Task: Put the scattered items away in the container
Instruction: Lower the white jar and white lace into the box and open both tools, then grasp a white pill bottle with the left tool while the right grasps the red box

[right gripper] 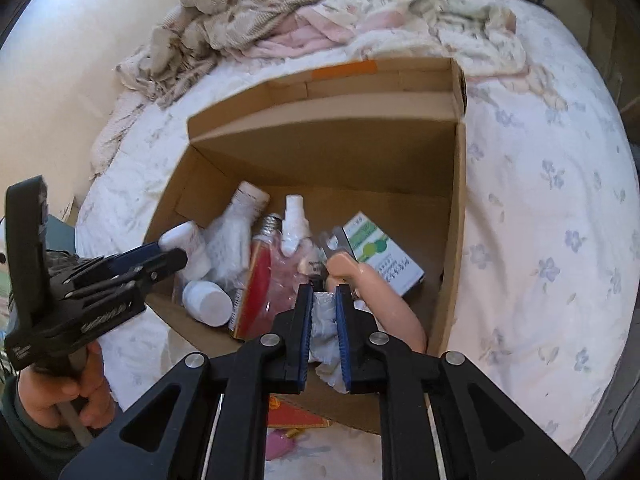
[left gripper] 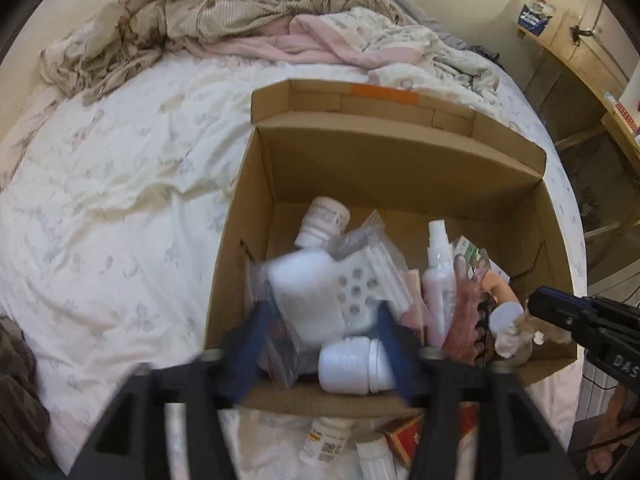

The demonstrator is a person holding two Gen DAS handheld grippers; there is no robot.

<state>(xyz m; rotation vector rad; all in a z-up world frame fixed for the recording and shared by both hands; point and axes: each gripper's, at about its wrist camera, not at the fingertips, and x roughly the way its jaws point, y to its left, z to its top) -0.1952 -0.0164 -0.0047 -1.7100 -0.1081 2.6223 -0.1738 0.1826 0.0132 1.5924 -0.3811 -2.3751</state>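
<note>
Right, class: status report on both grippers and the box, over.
Left gripper open over cardboard box, blurred white bottle between fingers. Right gripper shut on white cloth, over the box. Bottle outside on bed.

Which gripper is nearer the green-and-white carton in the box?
Right. The right gripper, shut on a doll, hangs beside the green-and-white carton; the left gripper is across the box, over white bottles.

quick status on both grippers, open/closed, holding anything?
Left gripper: open over the cardboard box, holding nothing; white bottle lies between its fingers.
Right gripper: closed on a white crumpled item, identity unclear.
</note>
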